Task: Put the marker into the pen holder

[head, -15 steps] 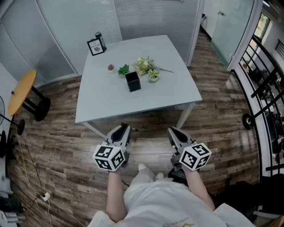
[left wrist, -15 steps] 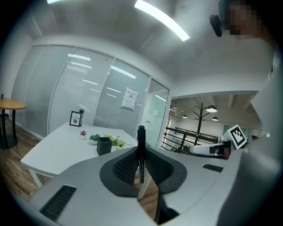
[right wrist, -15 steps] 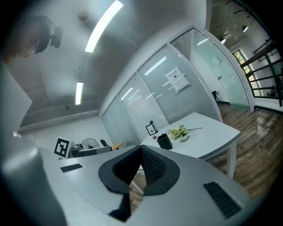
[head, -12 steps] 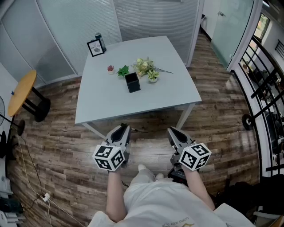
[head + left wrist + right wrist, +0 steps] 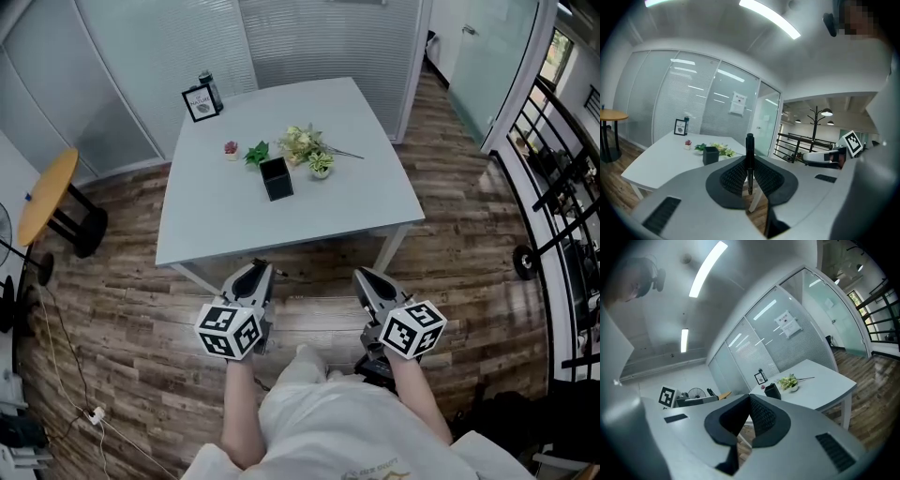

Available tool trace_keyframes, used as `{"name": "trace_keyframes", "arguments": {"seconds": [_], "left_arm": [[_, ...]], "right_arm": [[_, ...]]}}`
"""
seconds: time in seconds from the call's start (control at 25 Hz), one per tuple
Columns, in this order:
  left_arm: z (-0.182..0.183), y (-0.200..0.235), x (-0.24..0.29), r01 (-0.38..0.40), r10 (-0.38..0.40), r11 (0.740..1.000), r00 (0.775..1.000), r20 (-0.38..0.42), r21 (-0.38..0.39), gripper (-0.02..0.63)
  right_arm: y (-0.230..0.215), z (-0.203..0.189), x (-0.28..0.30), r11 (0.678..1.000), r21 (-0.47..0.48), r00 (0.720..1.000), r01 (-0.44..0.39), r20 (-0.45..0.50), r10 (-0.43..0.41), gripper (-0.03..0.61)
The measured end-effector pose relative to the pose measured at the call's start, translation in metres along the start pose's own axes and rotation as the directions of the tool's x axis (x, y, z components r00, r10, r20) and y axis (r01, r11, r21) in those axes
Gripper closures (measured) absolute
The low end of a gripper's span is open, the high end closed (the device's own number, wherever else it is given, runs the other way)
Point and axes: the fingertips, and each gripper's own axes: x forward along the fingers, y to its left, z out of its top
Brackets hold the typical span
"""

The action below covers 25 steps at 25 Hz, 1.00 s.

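Observation:
A black marker (image 5: 749,161) stands upright between the jaws of my left gripper (image 5: 749,169), which is shut on it. In the head view that left gripper (image 5: 255,278) hovers over the floor, short of the table's near edge. The black square pen holder (image 5: 276,178) (image 5: 710,155) (image 5: 772,391) stands near the middle of the white table (image 5: 366,187). My right gripper (image 5: 367,280) (image 5: 750,411) is shut with nothing in it, level with the left one.
Small potted plants (image 5: 302,143) and a red flower pot (image 5: 231,148) sit behind the pen holder. A framed sign (image 5: 201,102) and a dark bottle (image 5: 210,85) stand at the far left corner. A round yellow side table (image 5: 45,195) is at left, a black railing (image 5: 553,206) at right.
The table has slid slightly left and down in the head view. Both grippers hold nearly the same place.

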Motion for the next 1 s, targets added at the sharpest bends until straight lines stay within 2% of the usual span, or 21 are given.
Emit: {"name": "trace_keyframes", "arguments": {"seconds": [0.24, 0.48, 0.68, 1.0], "left_arm": [[0.003, 0.022, 0.027, -0.020, 0.019, 1.000, 1.000, -0.017, -0.021, 0.565], [0.005, 0.066, 0.077, -0.042, 0.041, 0.998, 0.999, -0.025, -0.054, 0.565], [0.027, 0.129, 0.141, -0.060, 0.059, 0.993, 0.998, -0.017, -0.101, 0.565], [0.055, 0.215, 0.239, -0.058, 0.049, 0.989, 0.996, -0.070, -0.138, 0.565]], "right_arm": [[-0.022, 0.005, 0.029, 1.000, 0.025, 1.000, -0.001, -0.028, 0.001, 0.561], [-0.054, 0.013, 0.088, 0.999, 0.031, 0.998, -0.017, -0.055, 0.019, 0.561], [-0.088, 0.028, 0.170, 0.999, 0.027, 0.994, -0.020, -0.107, 0.023, 0.561], [-0.134, 0.061, 0.308, 1.000, 0.019, 0.983, -0.019, -0.181, 0.023, 0.561]]}}
